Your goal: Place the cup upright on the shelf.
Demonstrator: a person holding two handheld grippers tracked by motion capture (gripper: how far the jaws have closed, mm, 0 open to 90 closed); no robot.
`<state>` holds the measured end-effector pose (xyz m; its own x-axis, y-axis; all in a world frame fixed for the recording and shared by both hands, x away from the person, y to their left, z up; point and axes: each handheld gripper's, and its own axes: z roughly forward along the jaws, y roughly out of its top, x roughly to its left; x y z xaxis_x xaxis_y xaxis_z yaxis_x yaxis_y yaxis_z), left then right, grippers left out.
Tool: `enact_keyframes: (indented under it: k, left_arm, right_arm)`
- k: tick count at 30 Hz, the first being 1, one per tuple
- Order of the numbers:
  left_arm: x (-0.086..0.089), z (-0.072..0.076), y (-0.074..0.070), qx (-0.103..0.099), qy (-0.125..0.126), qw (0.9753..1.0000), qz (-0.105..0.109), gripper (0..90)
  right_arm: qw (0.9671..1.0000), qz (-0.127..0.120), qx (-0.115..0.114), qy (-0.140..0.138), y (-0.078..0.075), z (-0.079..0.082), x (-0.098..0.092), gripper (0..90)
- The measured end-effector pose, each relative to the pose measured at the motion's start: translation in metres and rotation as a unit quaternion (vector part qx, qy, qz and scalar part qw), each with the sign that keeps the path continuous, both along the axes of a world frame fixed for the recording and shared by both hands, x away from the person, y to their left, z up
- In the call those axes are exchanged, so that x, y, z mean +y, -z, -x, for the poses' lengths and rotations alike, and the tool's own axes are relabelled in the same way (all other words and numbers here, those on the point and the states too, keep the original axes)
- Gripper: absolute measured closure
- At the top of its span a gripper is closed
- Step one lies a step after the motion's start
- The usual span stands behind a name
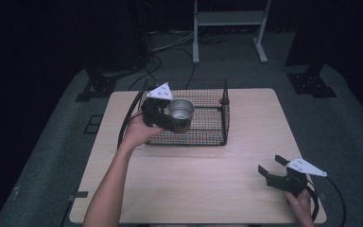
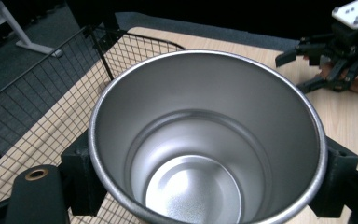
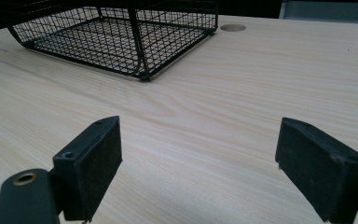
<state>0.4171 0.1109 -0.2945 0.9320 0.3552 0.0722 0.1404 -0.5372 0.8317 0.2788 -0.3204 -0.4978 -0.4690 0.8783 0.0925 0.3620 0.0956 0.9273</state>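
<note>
left gripper (image 1: 172, 118) grips the cup (image 1: 181, 113) over the basket (image 1: 217, 135); lowering and release remain; right gripper (image 1: 270, 166) wide, idle.

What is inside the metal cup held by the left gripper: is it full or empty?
Empty. The left gripper view looks straight down into the metal cup, and its bare, shiny bottom shows with nothing on it.

The cup (image 2: 205, 140) is hiding most of the left gripper (image 2: 205, 186) and its bottom is running off the picture's lower edge. The cup is also covering part of the basket (image 1: 208, 120). In the right gripper view, the basket's top is getting cut off.
</note>
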Motion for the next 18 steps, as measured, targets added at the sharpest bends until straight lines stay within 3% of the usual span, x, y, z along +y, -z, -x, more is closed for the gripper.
enact_keyframes:
  k: [12,18]
  left_arm:
    - [-0.009,-0.023,-0.013,0.004,-0.003,1.0000,0.003,17.4]
    - [-0.013,-0.035,-0.018,0.006,-0.011,0.9999,-0.009,17.4]
  right_arm:
    - [1.0000,-0.005,0.000,-0.001,0.000,0.000,-0.001,13.8]
    - [1.0000,-0.005,-0.001,-0.001,0.000,0.000,-0.001,13.8]
